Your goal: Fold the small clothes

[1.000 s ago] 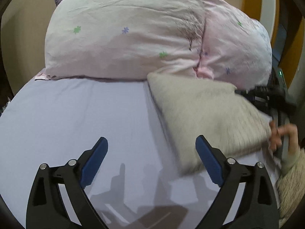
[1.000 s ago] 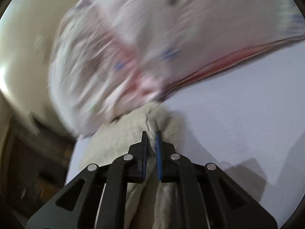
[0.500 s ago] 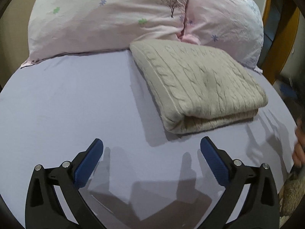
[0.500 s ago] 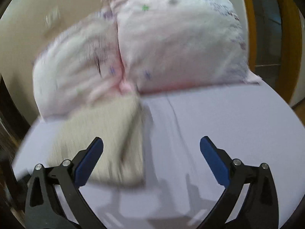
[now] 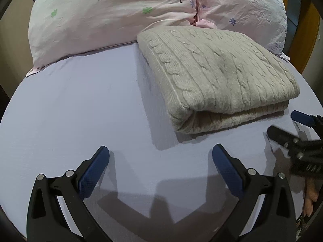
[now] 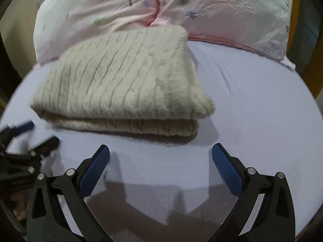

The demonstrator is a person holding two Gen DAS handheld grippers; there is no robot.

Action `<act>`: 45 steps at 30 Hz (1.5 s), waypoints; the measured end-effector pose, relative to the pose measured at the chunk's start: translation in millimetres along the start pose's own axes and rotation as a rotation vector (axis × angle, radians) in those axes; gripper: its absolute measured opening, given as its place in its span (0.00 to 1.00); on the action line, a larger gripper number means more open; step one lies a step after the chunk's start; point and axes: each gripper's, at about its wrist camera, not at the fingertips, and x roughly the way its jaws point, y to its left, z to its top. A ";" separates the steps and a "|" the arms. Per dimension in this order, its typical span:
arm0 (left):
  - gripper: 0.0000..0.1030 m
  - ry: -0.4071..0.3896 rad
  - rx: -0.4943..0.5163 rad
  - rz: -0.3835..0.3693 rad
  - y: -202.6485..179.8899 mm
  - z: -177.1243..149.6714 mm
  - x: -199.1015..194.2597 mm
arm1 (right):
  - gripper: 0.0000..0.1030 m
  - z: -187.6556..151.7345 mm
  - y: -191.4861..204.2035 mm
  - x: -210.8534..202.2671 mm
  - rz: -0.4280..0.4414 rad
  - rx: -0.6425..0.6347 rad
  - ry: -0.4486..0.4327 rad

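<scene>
I see my left gripper (image 5: 160, 161) and right gripper (image 6: 160, 160) spread wide, empty, low in frame; the folded sweater (image 5: 218, 72) lies mid-frame against the pillows (image 5: 113, 10), their tops cut off.

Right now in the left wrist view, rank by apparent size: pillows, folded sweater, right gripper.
1. pillows
2. folded sweater, though nearer the camera
3. right gripper, cut off at the frame edge, so unsure

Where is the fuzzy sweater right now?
The folded sweater lies on the purple sheet, its far edge against the pink pillows, ahead of both open grippers.
</scene>
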 end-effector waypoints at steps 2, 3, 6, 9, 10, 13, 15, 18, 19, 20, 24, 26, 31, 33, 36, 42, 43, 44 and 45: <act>0.99 0.000 0.003 -0.002 0.5 0.6 0.5 | 0.98 -0.5 2.2 0.4 -0.010 -0.012 0.004; 0.99 0.000 0.004 -0.003 1.1 1.0 1.1 | 0.98 0.1 1.6 1.1 -0.008 -0.010 0.004; 0.99 0.000 0.005 -0.004 1.1 1.2 1.1 | 0.98 -3.3 0.6 -0.2 -0.012 -0.010 0.004; 0.99 -0.001 0.004 -0.004 0.9 0.7 1.0 | 0.98 -5.5 1.2 -2.0 -0.014 -0.010 0.004; 0.99 -0.001 0.004 -0.004 0.9 0.8 1.1 | 0.98 -5.4 1.2 -2.0 -0.014 -0.010 0.004; 0.99 -0.001 0.003 -0.002 0.5 0.3 0.9 | 0.98 -5.4 1.2 -2.0 -0.014 -0.010 0.004; 0.99 -0.001 0.003 -0.002 0.4 0.4 0.9 | 0.98 -5.4 1.2 -2.0 -0.014 -0.010 0.004; 0.99 -0.001 0.003 -0.002 0.4 0.4 1.0 | 0.98 -5.4 1.2 -2.0 -0.014 -0.010 0.004; 0.99 -0.001 0.002 -0.002 0.3 0.4 1.0 | 0.98 -5.4 1.3 -2.1 -0.015 -0.010 0.004; 0.99 -0.001 0.003 -0.002 0.3 0.4 1.0 | 0.98 -5.4 1.3 -2.1 -0.015 -0.010 0.004; 0.99 -0.001 0.002 -0.002 0.3 0.4 1.0 | 0.98 -5.3 1.1 -2.0 -0.014 -0.010 0.004; 0.99 -0.001 0.002 -0.002 0.3 0.4 1.0 | 0.98 -5.3 1.1 -2.1 -0.015 -0.009 0.004; 0.99 -0.001 0.002 -0.002 0.4 0.5 1.0 | 0.98 -5.3 1.0 -2.1 -0.015 -0.009 0.004; 0.99 -0.001 0.002 -0.002 0.4 0.5 1.0 | 0.98 -5.3 1.0 -2.0 -0.015 -0.009 0.004; 0.99 -0.001 0.002 -0.002 0.4 0.5 1.0 | 0.98 -5.4 1.0 -2.0 -0.015 -0.009 0.004; 0.99 -0.001 0.002 -0.002 0.3 0.5 1.0 | 0.98 -5.5 1.0 -1.9 -0.015 -0.009 0.004; 0.99 -0.001 0.002 -0.002 0.3 0.5 1.0 | 0.98 -5.5 1.0 -2.0 -0.015 -0.009 0.004; 0.99 -0.001 0.002 -0.002 0.3 0.5 1.0 | 0.98 -5.5 1.0 -2.0 -0.015 -0.009 0.004; 0.99 -0.001 0.002 -0.002 0.3 0.5 1.0 | 0.98 -5.5 0.9 -2.0 -0.015 -0.009 0.004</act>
